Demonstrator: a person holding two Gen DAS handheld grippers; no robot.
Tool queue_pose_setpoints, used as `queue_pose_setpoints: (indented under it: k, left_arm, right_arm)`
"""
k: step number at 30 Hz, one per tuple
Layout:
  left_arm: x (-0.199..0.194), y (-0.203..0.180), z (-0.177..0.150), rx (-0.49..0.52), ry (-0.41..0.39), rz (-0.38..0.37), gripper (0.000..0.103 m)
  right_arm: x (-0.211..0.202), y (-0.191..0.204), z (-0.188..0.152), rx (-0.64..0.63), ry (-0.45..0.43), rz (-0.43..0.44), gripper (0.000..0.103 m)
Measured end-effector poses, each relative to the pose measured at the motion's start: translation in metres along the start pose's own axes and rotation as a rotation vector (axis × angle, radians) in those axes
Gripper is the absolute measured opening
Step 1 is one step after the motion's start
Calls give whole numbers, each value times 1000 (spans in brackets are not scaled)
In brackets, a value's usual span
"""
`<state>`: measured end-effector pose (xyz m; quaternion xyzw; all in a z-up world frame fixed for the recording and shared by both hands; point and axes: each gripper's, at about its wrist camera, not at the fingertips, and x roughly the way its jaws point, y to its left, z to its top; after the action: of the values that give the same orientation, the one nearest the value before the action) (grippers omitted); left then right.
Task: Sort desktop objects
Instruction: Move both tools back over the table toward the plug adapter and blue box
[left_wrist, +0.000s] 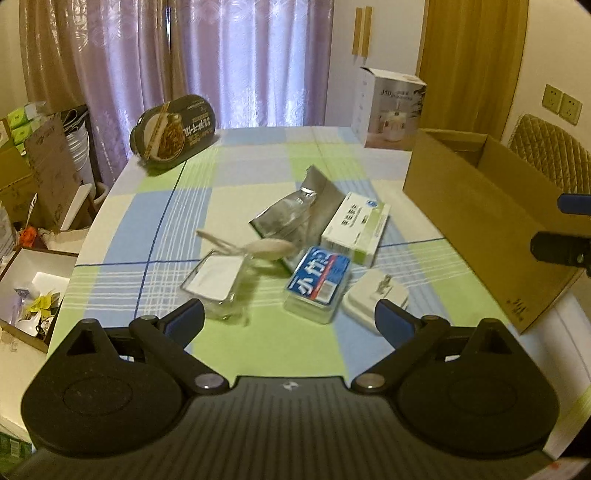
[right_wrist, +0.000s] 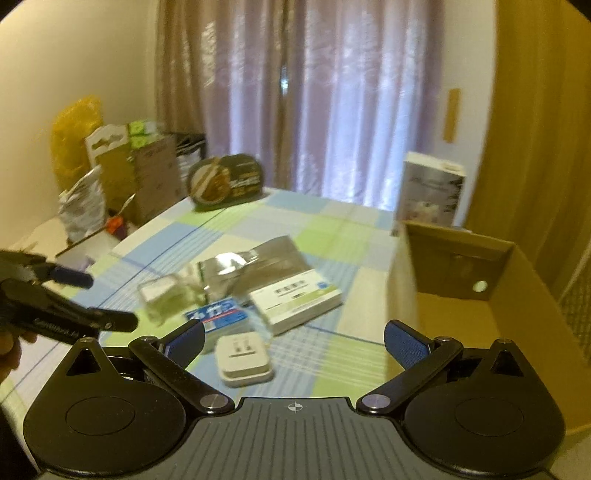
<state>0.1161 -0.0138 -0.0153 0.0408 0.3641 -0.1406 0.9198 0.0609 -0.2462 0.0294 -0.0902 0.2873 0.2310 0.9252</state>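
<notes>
Blue-padded jaws are standing wide on both tools, gripping nothing: left gripper (left_wrist: 288, 321) is hanging over the pile, right gripper (right_wrist: 293, 341) is hanging above the white plug adapter (right_wrist: 244, 358).

Sorting is looking barely begun. The silver pouch (left_wrist: 295, 210), white carton (left_wrist: 356, 227), blue packet (left_wrist: 319, 280), clear tub (left_wrist: 218, 280) and pale spoon (left_wrist: 258, 248) are all lying clustered mid-table; the cardboard box (right_wrist: 465, 295) at the right is showing an empty floor.

Checked tablecloth (left_wrist: 155, 236) is covering the table; curtains (left_wrist: 236, 59) are hanging behind, clutter is crowding the left.
</notes>
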Motion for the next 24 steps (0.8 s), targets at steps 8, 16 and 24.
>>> queue_pose_setpoints:
  k: [8,16,24]
  left_arm:
    - [27,10,-9,51,20,-56,96]
    - [62,7,-14,155,2,-165,87]
    - [94,3,-11,238,-1,-174,86]
  right_arm:
    - [38,14,-22,-26,73,67,101]
    - [88,13,-46,-56,173,112,97]
    - [129,11,-57,-78,204,162,83]
